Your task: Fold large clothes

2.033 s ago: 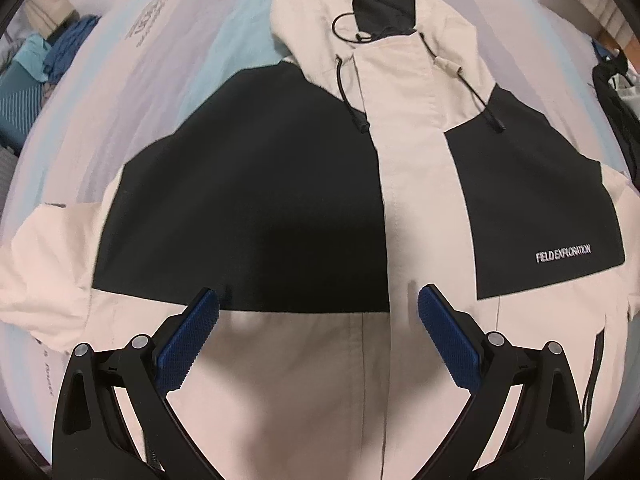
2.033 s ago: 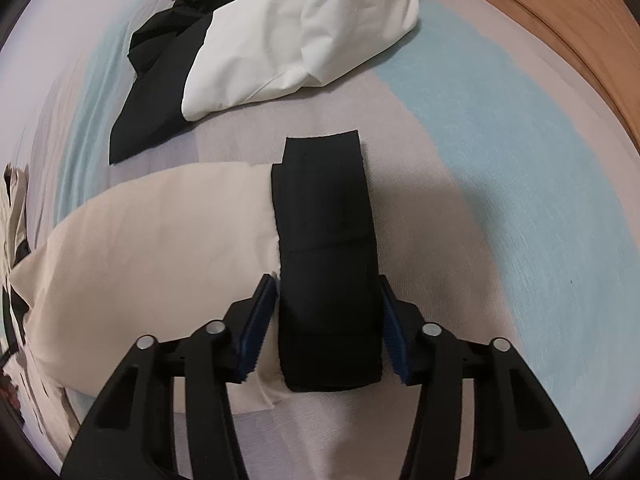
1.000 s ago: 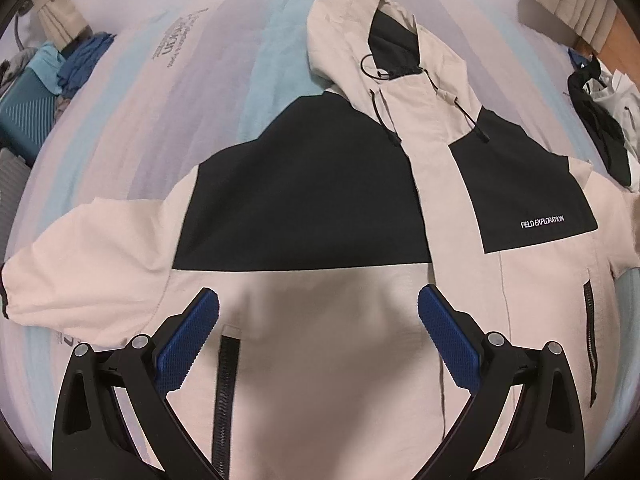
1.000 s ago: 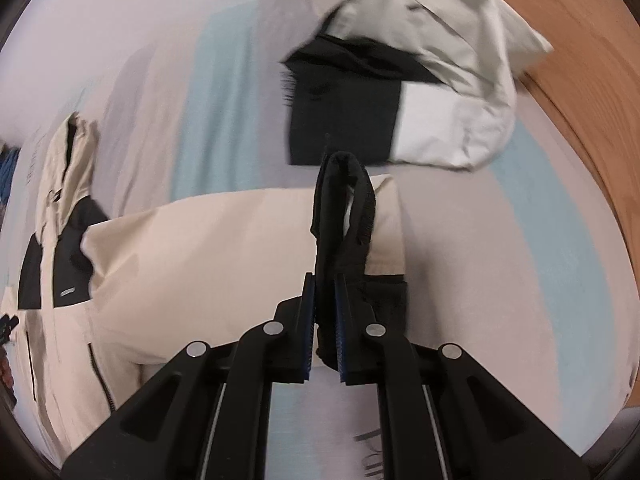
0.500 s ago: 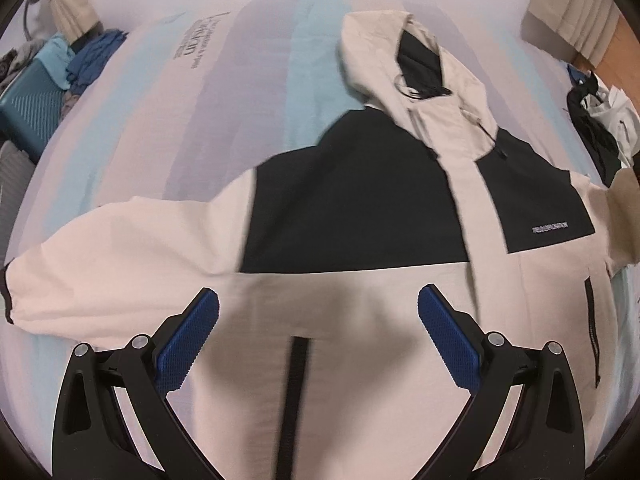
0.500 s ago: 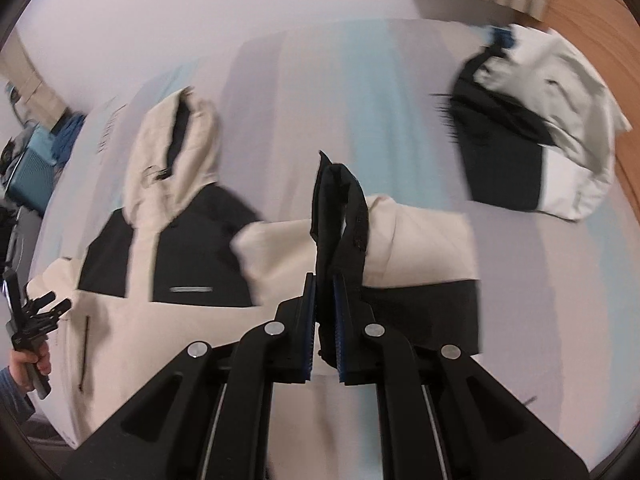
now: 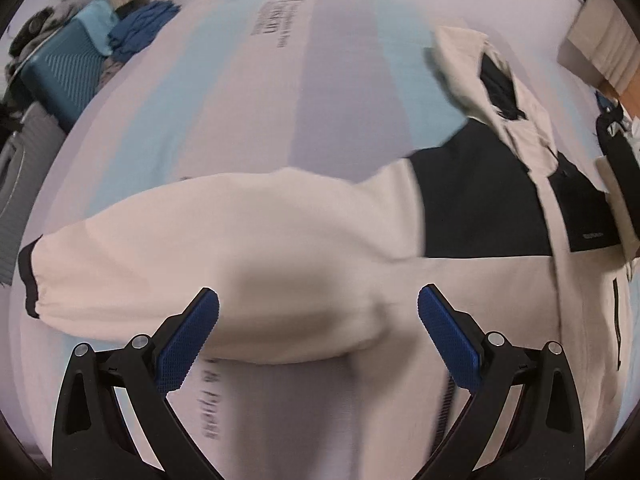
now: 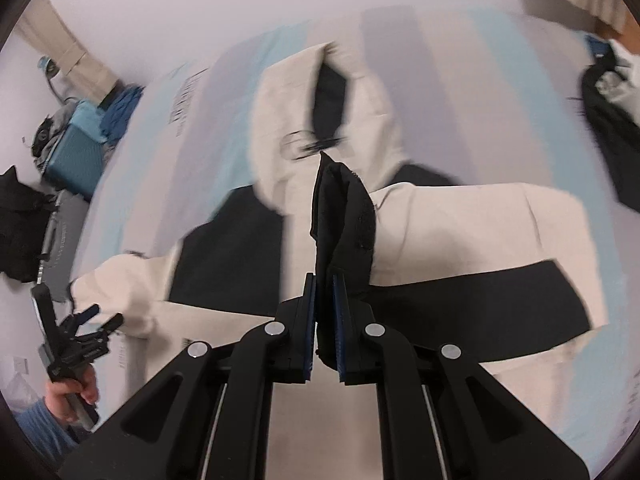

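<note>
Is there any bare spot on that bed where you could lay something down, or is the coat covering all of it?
Bare striped sheet lies beyond the outstretched sleeve, between the hood and the blue suitcase. Another strip runs between the hood and the dark clothes pile. The near part is crowded with the jacket.

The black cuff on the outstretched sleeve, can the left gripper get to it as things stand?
Probably yes. The left gripper is open and empty above the sleeve, and nothing lies on or around the black cuff off to its side.
</note>
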{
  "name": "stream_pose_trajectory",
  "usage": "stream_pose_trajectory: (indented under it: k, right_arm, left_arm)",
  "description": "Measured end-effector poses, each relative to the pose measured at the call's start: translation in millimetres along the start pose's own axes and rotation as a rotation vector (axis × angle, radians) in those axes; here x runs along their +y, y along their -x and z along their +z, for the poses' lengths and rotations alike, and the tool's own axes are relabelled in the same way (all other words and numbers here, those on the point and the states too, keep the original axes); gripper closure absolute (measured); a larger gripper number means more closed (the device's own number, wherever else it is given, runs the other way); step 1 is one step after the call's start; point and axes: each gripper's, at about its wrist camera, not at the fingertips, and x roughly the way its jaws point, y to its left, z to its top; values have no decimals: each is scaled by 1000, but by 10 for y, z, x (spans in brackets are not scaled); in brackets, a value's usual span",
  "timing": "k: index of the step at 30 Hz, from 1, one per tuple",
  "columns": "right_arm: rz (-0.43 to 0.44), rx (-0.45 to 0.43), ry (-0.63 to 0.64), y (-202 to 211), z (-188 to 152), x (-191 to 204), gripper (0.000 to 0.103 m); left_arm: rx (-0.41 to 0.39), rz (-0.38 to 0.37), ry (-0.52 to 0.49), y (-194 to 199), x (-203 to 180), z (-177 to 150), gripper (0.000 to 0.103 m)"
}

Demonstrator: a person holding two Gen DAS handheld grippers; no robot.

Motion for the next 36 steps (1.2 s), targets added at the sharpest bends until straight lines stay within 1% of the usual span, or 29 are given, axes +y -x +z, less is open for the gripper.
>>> stream_pose_trajectory:
  k: [2, 4, 7, 10, 15, 18, 23, 26, 30, 32, 33, 34, 36]
  right_arm:
    - [21, 16, 13, -214, -25, 407, 96]
    - [38, 32, 14, -370, -63, 702, 96]
    - [66, 67, 27, -649, -140, 1176, 96]
    - [71, 99, 51, -885, -211, 1567, 96]
    - [72, 158, 87, -1259, -402, 2073, 96]
    - [60, 188, 112, -1446, -499, 2286, 95]
    - [32, 222, 143, -1682, -596, 2507, 94]
    - [11, 233, 164, -1786, -632, 2608, 93]
    - [-18, 242, 184, -1896, -680, 2733, 92]
    - [-12, 253, 190, -1945, -709, 2781, 92]
    - [-21, 254, 199, -1957, -731, 2820, 89]
    - [-26, 251, 207, -1964, -748, 2859, 89]
    - [-36, 249, 229, -1971, -781, 2928, 78]
  left_arm:
    - [10, -7, 28, -15, 278, -10, 6]
    - [21, -4, 57, -20, 552, -26, 6]
    - [26, 11, 73, -30, 881, -36, 6]
    - [26, 28, 93, -33, 1237, -38, 6]
    - [31, 66, 149, -46, 1896, -89, 6]
    - [40, 73, 196, -51, 2232, -160, 6]
    - [40, 117, 252, -56, 2779, -345, 6]
    - [44, 126, 293, -30, 3109, -469, 6]
    - [45, 130, 323, 52, 3496, -609, 6]
    - [48, 128, 328, 85, 3651, -666, 6]
    - [50, 126, 331, 94, 3698, -691, 6]
    - [53, 123, 334, 108, 3759, -720, 6]
    - [55, 115, 339, 120, 3851, -769, 6]
